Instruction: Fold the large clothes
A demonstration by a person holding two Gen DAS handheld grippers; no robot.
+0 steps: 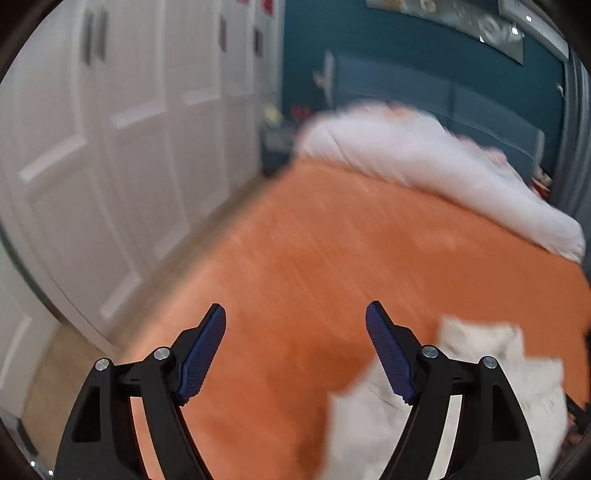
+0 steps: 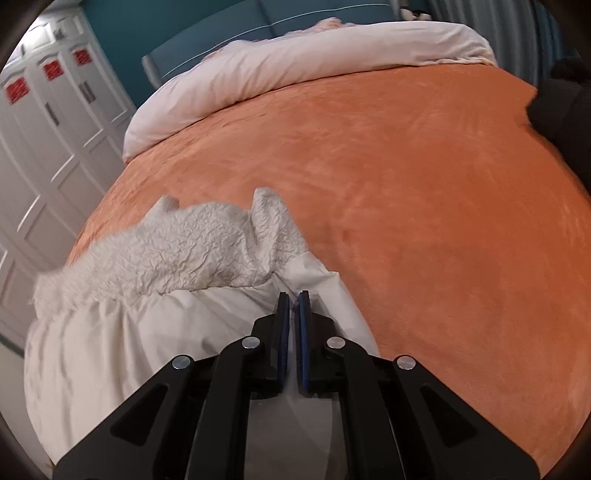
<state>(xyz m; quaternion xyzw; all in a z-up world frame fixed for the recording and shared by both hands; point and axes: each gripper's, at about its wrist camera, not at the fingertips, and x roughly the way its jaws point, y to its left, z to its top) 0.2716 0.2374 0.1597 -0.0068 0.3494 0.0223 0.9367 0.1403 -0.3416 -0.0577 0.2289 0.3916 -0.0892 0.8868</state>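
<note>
Pretty clearly someone's bedroom at home: a big bed (image 2: 406,192) with an orange fleece blanket, a rolled-back white duvet (image 2: 295,62), a teal headboard (image 2: 221,33) and white panelled wardrobe doors (image 1: 110,147).

- Orange bedspread (image 2: 424,206), plain, plush.
- Cream garment (image 2: 177,295) on the bedspread: crinkled fleecy lining, smooth outer.
- Pale pink duvet (image 2: 295,62) beyond the bedspread.
- Teal wall (image 1: 406,48).
- White panelled wardrobe (image 1: 110,147).
- Blue pads (image 1: 388,354) on black fingers.

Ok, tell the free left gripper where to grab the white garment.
Grip the crinkled end of the garment, the loose, bunched part farthest from the right gripper, which pinches the smooth edge. Bring the open left gripper in low across the orange blanket.
</note>
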